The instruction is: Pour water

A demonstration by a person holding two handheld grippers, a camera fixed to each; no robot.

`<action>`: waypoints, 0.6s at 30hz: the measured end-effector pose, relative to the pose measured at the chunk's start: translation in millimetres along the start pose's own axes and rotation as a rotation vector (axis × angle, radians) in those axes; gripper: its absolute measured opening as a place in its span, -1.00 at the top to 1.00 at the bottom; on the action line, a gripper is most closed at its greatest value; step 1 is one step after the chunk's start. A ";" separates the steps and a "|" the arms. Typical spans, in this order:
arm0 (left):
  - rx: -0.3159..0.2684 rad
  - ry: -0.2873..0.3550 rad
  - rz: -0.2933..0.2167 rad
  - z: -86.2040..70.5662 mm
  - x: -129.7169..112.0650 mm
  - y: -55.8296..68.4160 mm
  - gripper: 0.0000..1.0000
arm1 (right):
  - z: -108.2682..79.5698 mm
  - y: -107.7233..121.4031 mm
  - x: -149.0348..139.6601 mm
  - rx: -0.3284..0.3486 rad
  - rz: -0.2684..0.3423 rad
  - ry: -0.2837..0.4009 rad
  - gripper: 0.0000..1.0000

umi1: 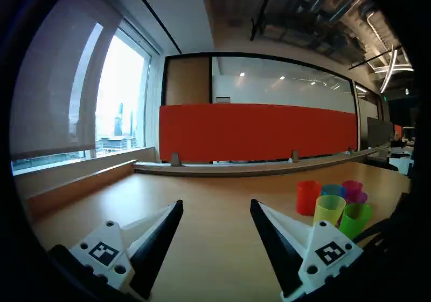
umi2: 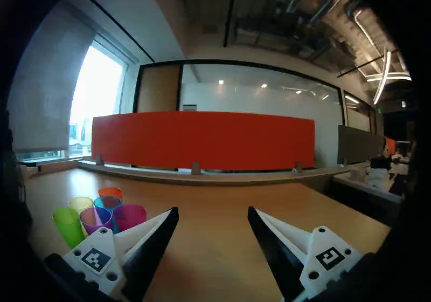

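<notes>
Wood table [umi1: 215,248] holds bright cups [umi1: 329,207], just right of L gripper [umi1: 216,201], not touching it. From R gripper [umi2: 212,209] they sit low left, close by. Both grippers gape wide, holding nothing.

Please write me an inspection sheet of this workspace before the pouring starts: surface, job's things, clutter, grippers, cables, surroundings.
Surface: wooden table, no spill seen.
Job's things: six coloured cups, upright, clustered close together; what they contain cannot be told.
Clutter: nothing seen.
Grippers: left gripper and right gripper, both above the table, jaws open, holding nothing.
Cables: nothing seen.
Surroundings: orange partition behind the table, bright window at one side, ceiling pipes overhead.
</notes>
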State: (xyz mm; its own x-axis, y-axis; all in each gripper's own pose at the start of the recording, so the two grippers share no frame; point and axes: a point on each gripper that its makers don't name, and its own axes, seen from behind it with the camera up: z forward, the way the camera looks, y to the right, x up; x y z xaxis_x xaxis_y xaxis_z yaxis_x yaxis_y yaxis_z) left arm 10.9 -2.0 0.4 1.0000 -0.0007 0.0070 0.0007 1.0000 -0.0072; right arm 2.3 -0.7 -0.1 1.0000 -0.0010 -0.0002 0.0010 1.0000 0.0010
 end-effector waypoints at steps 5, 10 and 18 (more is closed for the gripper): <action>-0.019 0.007 -0.003 2.7 21.6 1.9 -0.84 | 0.1 -4.3 17.7 0.013 -0.012 -0.005 -0.99; -0.039 -0.008 0.008 8.4 41.9 2.1 -0.84 | 4.0 -6.1 37.6 0.031 -0.021 -0.020 -0.99; -0.107 -0.007 0.024 17.1 87.4 11.5 -0.84 | 13.8 -5.6 79.9 0.065 0.001 -0.040 -0.99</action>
State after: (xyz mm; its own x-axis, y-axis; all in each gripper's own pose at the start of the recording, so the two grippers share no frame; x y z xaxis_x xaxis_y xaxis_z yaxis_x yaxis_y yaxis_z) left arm 98.2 9.5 18.0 0.9996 0.0236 0.0126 -0.0220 0.9932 -0.1142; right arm 82.2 -6.3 13.7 0.9992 -0.0012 0.0399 -0.0014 0.9978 0.0657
